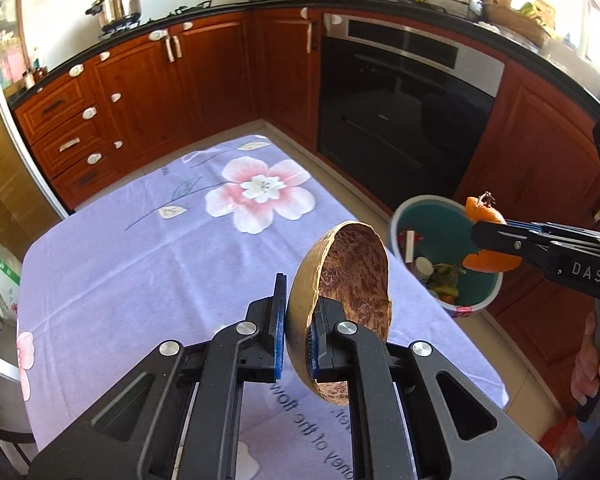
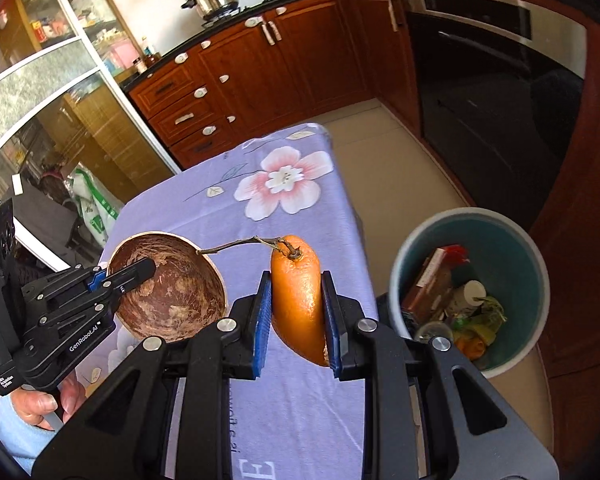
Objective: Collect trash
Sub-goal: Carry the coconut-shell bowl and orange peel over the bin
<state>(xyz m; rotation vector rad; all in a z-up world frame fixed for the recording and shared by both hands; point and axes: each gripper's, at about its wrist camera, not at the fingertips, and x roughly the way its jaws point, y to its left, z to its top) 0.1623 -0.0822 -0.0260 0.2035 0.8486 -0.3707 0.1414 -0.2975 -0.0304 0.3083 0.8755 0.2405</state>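
Observation:
My left gripper [image 1: 298,312] is shut on the rim of a brown coconut shell half [image 1: 348,272], held above the purple flowered tablecloth [image 1: 140,248]. In the right wrist view the same shell [image 2: 176,296] hangs at the left with the left gripper [image 2: 134,276] clamped on its edge. My right gripper [image 2: 294,316] is shut on an orange peel [image 2: 298,300] with a dry stem on top. From the left wrist view the peel [image 1: 490,236] and right gripper [image 1: 480,236] hover over the teal trash bin [image 1: 484,284]. The bin [image 2: 520,256] stands on the floor by the table's right edge and holds mixed rubbish.
Wooden kitchen cabinets [image 1: 148,88] and a black oven [image 1: 404,112] run along the far side. A steel pot [image 1: 118,8] sits on the hob. A glass-door cupboard [image 2: 52,92] stands at the left. A hand [image 2: 48,400] grips the left tool's handle.

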